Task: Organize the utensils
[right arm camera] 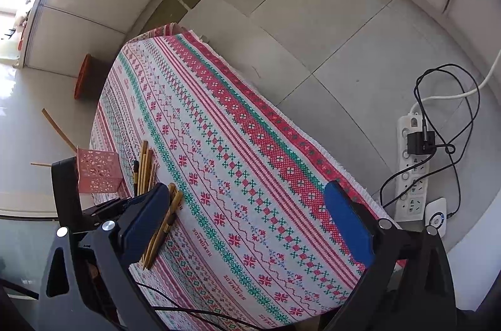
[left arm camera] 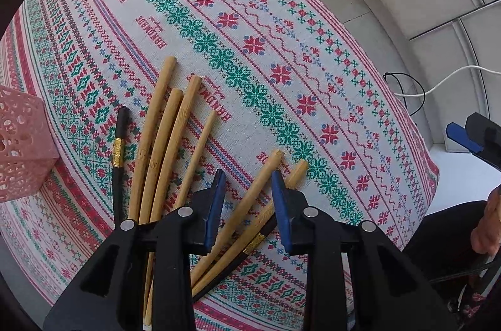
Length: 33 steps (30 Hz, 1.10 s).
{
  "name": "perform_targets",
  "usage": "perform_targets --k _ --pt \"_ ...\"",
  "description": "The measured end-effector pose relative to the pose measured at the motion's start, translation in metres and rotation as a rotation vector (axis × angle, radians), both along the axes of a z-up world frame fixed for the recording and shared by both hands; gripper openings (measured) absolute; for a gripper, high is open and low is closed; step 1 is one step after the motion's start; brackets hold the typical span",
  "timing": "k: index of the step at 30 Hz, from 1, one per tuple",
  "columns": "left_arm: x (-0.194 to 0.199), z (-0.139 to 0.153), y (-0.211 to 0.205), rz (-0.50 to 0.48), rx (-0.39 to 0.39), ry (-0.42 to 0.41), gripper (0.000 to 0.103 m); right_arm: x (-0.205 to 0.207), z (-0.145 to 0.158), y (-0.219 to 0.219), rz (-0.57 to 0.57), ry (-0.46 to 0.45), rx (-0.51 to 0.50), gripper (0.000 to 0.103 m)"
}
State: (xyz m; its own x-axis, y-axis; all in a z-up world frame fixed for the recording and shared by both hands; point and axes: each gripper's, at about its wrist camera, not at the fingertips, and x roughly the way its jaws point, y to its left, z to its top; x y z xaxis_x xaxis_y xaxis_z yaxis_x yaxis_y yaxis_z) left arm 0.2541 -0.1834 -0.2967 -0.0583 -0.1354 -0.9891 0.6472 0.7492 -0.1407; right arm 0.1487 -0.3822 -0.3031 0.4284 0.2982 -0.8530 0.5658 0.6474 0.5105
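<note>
In the left wrist view, the left gripper point(left arm camera: 247, 206) points down over a table covered by a woven cloth with red, green and blue cross-stitch bands point(left arm camera: 313, 27). Its blue-padded jaws stand a little apart and press on nothing; two pale bamboo chopsticks point(left arm camera: 266, 171) lie on the cloth in the gap between them, their blunt ends pointing away to the far right, with a dark chopstick with a gold band point(left arm camera: 250, 246) crossing under them nearer the camera. To the left lies a loose fan of four more bamboo chopsticks point(left arm camera: 175, 124), and beside it on the left a second black chopstick with a gold band point(left arm camera: 118, 149). A pink perforated plastic holder point(left arm camera: 22, 143) stands at the left edge of the cloth. At the far right edge, part of the right gripper point(left arm camera: 469, 140) shows off the table, with a hand point(left arm camera: 488, 224) below it. In the right wrist view, the right gripper point(right arm camera: 247, 224) hangs above the near end of the table with its blue pads wide apart and nothing between them. The chopsticks lie along the left side of the cloth, partly hidden behind the left pad, with the pink holder beyond them. On the tiled floor to the right sits a white power strip point(right arm camera: 410, 162) with black and white cables.
</note>
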Motion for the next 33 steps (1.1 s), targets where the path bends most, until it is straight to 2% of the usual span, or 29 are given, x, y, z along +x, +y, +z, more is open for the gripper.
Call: perform_targets --k 2,6,10,16,19,21,23,27,29,31,33 --pt "-0.008 -0.001 -0.004 -0.02 0.043 -0.059 0.015 0.0 0.0 0.0 0.003 0.0 -0.001 0.096" --pt "-0.021 -0.001 -0.007 -0.03 0.032 -0.133 0.01 0.004 0.001 0.008 0.013 0.003 0.014 0.096" --pt "-0.032 0.015 0.011 0.021 -0.043 -0.187 0.006 0.01 0.003 0.03 0.057 0.005 0.008 0.096" --pt "-0.065 0.079 0.056 0.05 -0.199 -0.281 0.006 0.029 -0.006 0.077 0.112 0.058 -0.019 0.095" --pt "-0.079 0.106 0.092 0.081 -0.26 -0.329 0.006 0.037 -0.02 0.094 0.058 0.123 -0.005 0.08" --pt "-0.08 0.12 0.111 0.104 -0.296 -0.36 0.006 0.04 -0.034 0.103 -0.004 0.19 0.04 0.064" --pt "-0.086 0.136 0.133 0.137 -0.346 -0.385 0.006 0.043 -0.041 0.113 -0.061 0.232 0.037 0.056" --pt "-0.09 0.155 0.158 0.172 -0.404 -0.429 0.006 0.052 -0.032 0.133 -0.145 0.244 -0.062 0.044" --pt "-0.091 0.162 0.169 0.18 -0.425 -0.444 0.006 0.057 -0.033 0.142 -0.183 0.272 -0.081 0.044" --pt "-0.091 0.165 0.18 0.19 -0.449 -0.446 0.006 0.063 -0.034 0.152 -0.196 0.295 -0.105 0.043" --pt "-0.092 0.17 0.19 0.205 -0.465 -0.449 0.006 0.07 -0.034 0.167 -0.192 0.312 -0.155 0.036"
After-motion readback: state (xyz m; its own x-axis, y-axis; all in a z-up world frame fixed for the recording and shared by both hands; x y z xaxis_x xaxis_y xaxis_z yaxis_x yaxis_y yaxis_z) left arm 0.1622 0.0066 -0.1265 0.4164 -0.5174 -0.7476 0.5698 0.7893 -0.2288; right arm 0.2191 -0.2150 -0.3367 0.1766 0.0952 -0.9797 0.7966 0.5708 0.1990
